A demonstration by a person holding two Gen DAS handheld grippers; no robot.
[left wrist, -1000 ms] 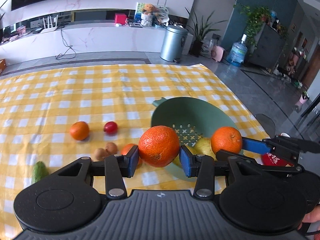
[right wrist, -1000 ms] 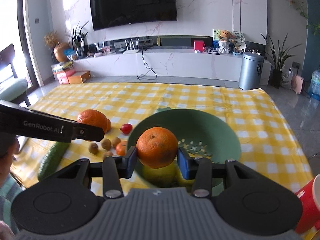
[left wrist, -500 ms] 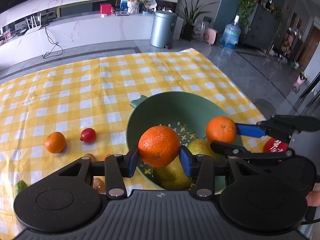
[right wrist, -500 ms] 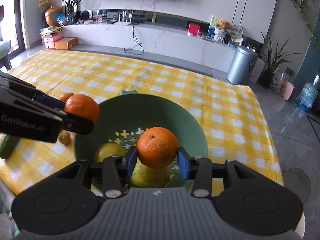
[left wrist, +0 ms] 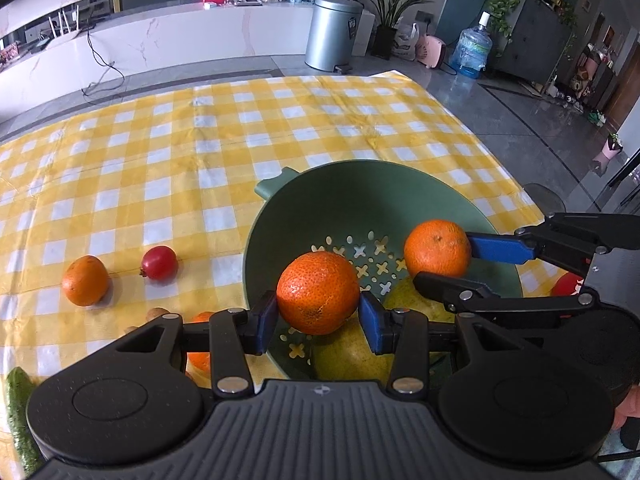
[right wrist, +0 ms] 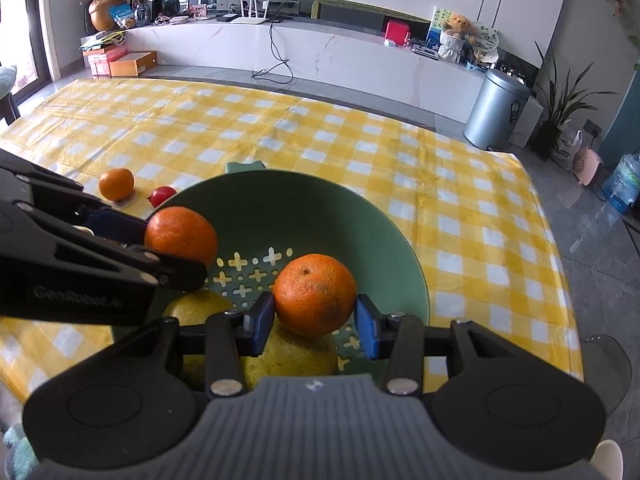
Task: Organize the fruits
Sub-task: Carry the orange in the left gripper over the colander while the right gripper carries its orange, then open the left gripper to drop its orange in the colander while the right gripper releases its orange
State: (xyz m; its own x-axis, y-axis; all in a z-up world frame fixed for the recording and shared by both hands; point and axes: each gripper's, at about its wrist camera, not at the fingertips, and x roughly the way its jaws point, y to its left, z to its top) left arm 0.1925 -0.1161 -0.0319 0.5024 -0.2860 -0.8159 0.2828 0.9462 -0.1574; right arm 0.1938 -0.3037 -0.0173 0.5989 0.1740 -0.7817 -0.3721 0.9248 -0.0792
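Note:
My left gripper (left wrist: 319,316) is shut on an orange (left wrist: 318,292), held over the near left part of the green colander (left wrist: 360,188). My right gripper (right wrist: 315,317) is shut on a second orange (right wrist: 314,294), also above the colander (right wrist: 304,196). Each view shows the other gripper with its orange: the right one's orange (left wrist: 437,248) in the left wrist view, the left one's orange (right wrist: 181,236) in the right wrist view. Yellow-green pears (left wrist: 352,354) (right wrist: 300,354) lie in the colander's bottom.
On the yellow checked cloth (left wrist: 200,140), left of the colander, lie another orange (left wrist: 85,280), a small red fruit (left wrist: 159,263), brown kiwis (left wrist: 158,313) and a cucumber (left wrist: 20,420). A red object (left wrist: 566,283) stands right of the colander. Floor lies beyond the table's right edge.
Both grippers, each still holding its orange, have moved forward and down from beside the colander to over its inside. The pears in it have come into view.

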